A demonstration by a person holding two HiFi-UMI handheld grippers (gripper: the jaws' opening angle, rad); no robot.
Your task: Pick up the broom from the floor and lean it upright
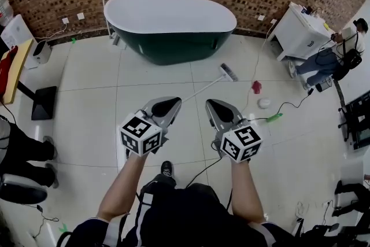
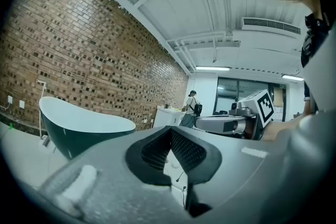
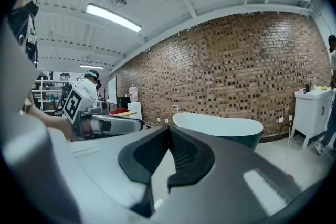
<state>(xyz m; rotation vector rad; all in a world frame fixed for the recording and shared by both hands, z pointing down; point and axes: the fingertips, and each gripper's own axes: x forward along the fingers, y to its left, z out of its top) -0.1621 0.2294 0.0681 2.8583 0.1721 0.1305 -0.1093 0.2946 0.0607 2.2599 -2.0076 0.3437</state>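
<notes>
The broom [image 1: 208, 86] is lying flat on the floor [image 1: 87, 101], brush end toward the bathtub [image 1: 170, 23], with the handle tip just ahead of the left hand-held gripper [image 1: 166, 106]. That one and the right hand-held gripper [image 1: 222, 110] are both pinched closed and empty, held out side by side. My guess is this is the approach, so they'd have to open before grabbing the handle.

Broom [image 1: 205, 88] on floor [image 1: 87, 107], left tool [image 1: 167, 106], right tool [image 1: 218, 108], bathtub [image 1: 167, 20]

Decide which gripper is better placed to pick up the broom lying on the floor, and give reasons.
Left, probably. The white-handled broom points its free handle end at the left gripper; the right gripper sits off to that handle's side. Both are shut, empty.
</notes>
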